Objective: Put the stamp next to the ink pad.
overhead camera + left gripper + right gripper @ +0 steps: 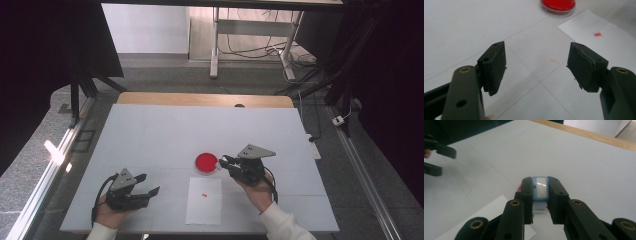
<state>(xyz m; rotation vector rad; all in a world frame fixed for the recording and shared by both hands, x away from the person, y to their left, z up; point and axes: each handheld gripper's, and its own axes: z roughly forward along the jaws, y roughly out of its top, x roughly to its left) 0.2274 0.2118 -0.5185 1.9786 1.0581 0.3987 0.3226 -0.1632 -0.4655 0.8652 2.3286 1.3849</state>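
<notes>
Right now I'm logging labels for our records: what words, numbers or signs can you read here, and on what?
No text can be read.
White paper sheet: small red mark, no letters legible.
Blue stamp in the right gripper: blank glossy window, no writing.
Red ink pad: none.

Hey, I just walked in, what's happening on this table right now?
A person is working at a white table with a hand-held gripper in each hand. The right hand-held gripper is clamped on a small light-blue block-like object, held beside a round red ink pad. The left hand-held gripper is open and holds nothing, near the table's front. A white sheet of paper with a small red mark lies between them.
</notes>
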